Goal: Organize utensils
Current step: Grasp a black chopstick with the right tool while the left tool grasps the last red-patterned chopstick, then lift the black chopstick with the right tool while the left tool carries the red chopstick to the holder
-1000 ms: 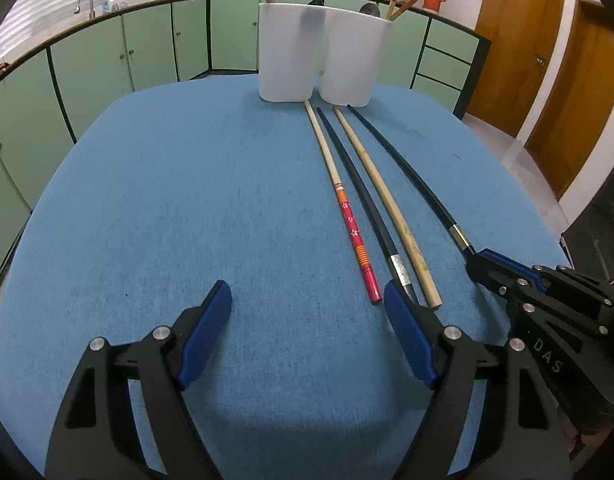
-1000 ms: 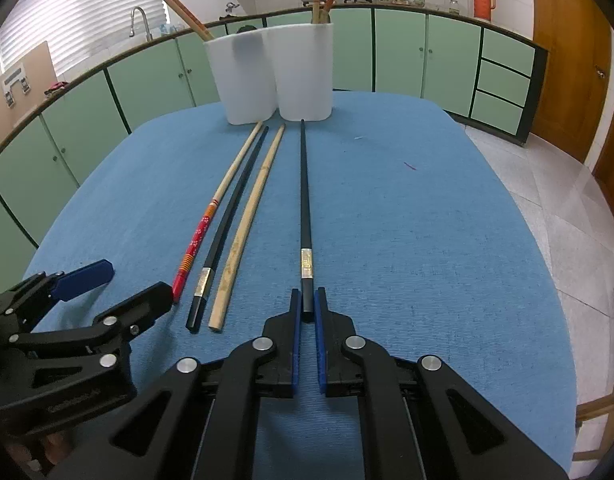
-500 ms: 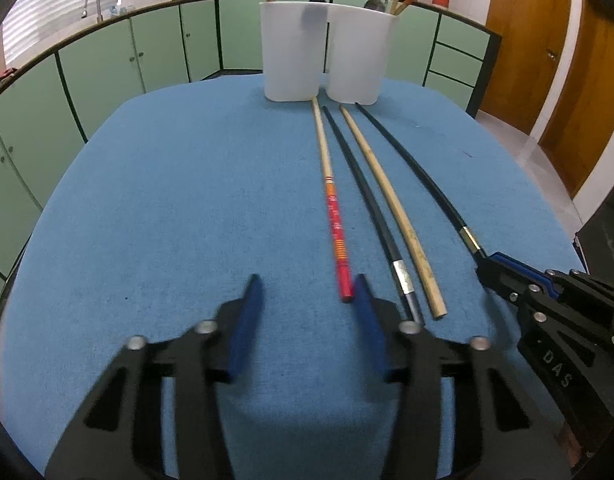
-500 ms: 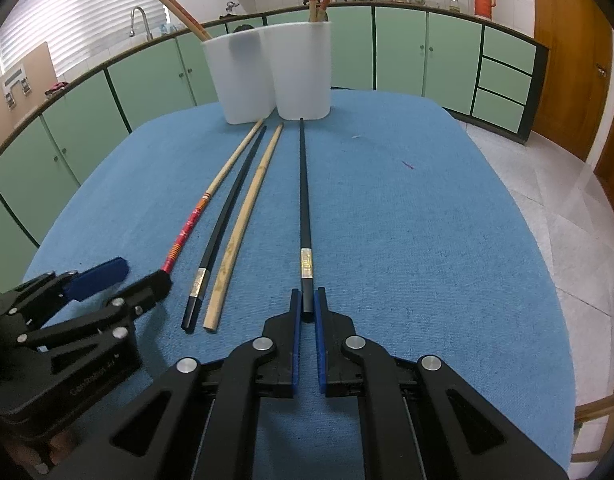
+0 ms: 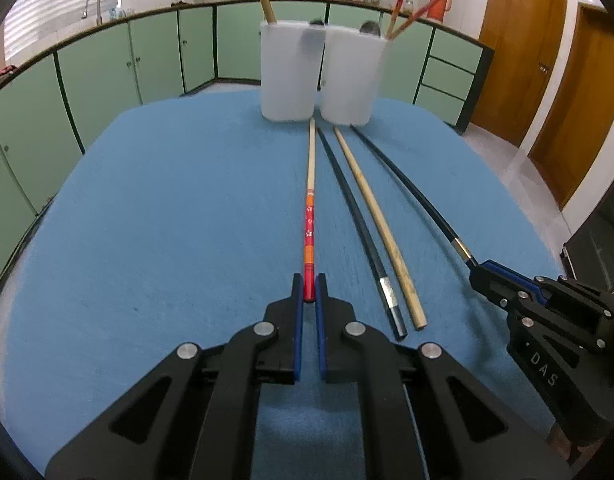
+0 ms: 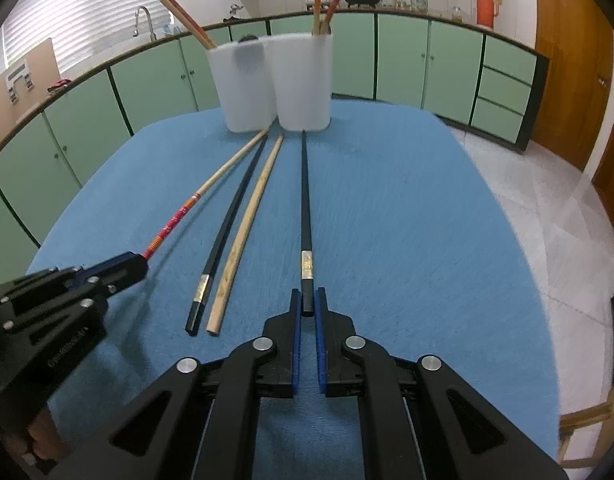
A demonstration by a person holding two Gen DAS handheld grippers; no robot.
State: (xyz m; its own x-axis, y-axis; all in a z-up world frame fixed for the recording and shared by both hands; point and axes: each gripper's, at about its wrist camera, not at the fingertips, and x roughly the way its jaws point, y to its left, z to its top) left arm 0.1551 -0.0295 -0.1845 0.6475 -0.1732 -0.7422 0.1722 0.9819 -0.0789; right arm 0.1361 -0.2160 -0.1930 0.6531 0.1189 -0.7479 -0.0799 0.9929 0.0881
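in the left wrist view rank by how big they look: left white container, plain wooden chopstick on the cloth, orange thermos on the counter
1. Left white container: biggest in frame.
2. Plain wooden chopstick: long but very thin.
3. Orange thermos: smallest, though it stands far back, so its real size is unsure.

4 chopsticks [image 5: 366, 204] lie side by side on the table [image 5: 167, 220], running from 6 toward 12 o'clock. At 12 o'clock, behind their far tips, 2 cups [image 5: 315, 76] stand touching, with more sticks [image 5: 403, 4] standing in them.
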